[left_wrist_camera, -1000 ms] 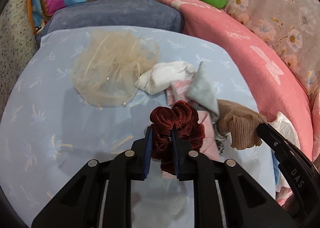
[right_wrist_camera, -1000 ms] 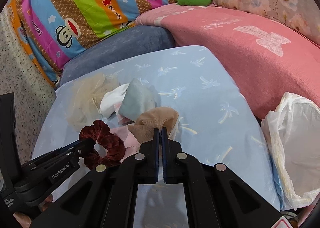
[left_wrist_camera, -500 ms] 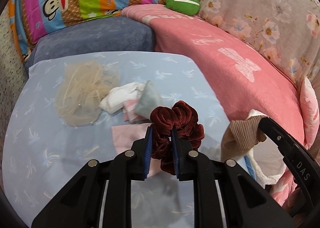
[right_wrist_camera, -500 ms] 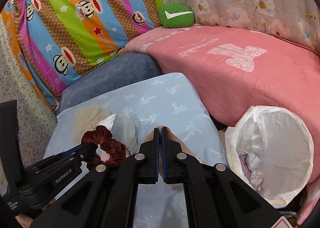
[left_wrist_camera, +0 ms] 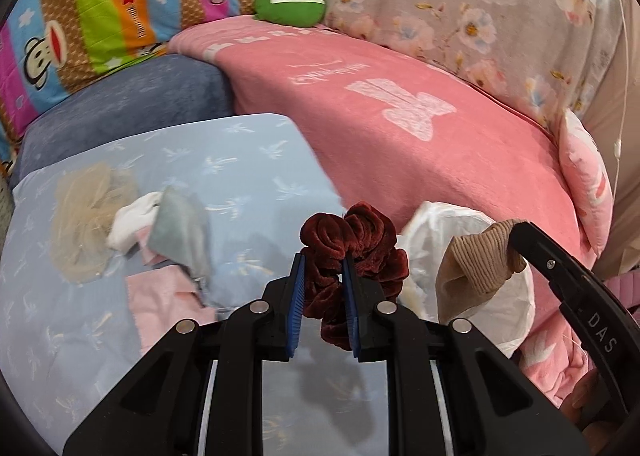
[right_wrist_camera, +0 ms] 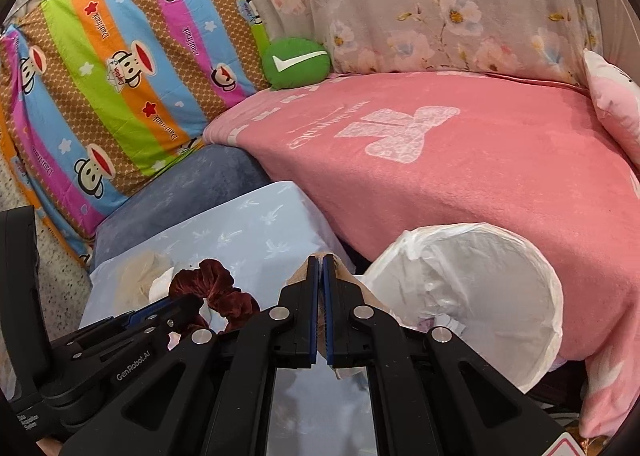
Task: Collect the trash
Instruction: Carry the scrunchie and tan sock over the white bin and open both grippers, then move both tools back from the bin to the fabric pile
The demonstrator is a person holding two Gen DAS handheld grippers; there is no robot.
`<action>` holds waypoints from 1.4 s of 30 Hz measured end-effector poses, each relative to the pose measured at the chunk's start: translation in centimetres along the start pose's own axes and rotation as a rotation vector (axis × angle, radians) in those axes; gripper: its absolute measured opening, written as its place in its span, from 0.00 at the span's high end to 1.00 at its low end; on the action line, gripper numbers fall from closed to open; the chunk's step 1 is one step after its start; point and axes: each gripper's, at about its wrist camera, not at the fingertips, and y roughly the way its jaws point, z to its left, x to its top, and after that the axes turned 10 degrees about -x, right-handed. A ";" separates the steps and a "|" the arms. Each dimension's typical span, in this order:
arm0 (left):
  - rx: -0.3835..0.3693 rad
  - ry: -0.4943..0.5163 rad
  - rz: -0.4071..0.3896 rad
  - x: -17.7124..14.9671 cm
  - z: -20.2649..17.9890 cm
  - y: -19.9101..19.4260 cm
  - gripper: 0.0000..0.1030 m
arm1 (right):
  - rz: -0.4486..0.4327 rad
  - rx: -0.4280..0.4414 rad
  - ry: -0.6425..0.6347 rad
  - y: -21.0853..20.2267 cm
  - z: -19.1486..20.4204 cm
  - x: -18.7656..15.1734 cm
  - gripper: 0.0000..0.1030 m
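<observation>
My left gripper point(left_wrist_camera: 323, 276) is shut on a dark red velvet scrunchie point(left_wrist_camera: 352, 248), held in the air above the right edge of the light blue cushion point(left_wrist_camera: 248, 160). The scrunchie also shows in the right wrist view point(right_wrist_camera: 218, 292). My right gripper point(right_wrist_camera: 321, 276) is shut on a tan ribbed sock point(left_wrist_camera: 476, 268), held over the rim of the white bin bag point(right_wrist_camera: 480, 280). In the right wrist view only the sock's edges point(right_wrist_camera: 344, 268) show beside the fingers. The bag holds some crumpled paper point(right_wrist_camera: 440, 322).
On the blue cushion lie a beige mesh puff point(left_wrist_camera: 86, 224), a white cloth point(left_wrist_camera: 134, 222), a grey cloth point(left_wrist_camera: 182, 230) and a pink cloth point(left_wrist_camera: 164, 302). A pink blanket point(right_wrist_camera: 460, 160), striped monkey pillow point(right_wrist_camera: 120, 68) and green plush point(right_wrist_camera: 296, 62) lie behind.
Both grippers have lifted off the cushion and swung right toward the white bin bag, carrying the scrunchie and the sock. The cloth pile stays behind at the left.
</observation>
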 end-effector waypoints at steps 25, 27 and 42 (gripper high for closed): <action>-0.078 0.160 0.042 0.2 -9.6 4.4 0.38 | 0.013 -0.109 0.131 0.2 -9.3 -0.6 0.95; -0.069 0.168 0.037 0.2 -9.5 4.3 0.37 | 0.006 -0.111 0.136 0.2 -9.3 -0.6 0.93; -0.046 0.126 0.039 -0.2 -7.7 4.0 0.37 | 0.021 -0.098 0.092 0.5 -7.6 -1.1 0.88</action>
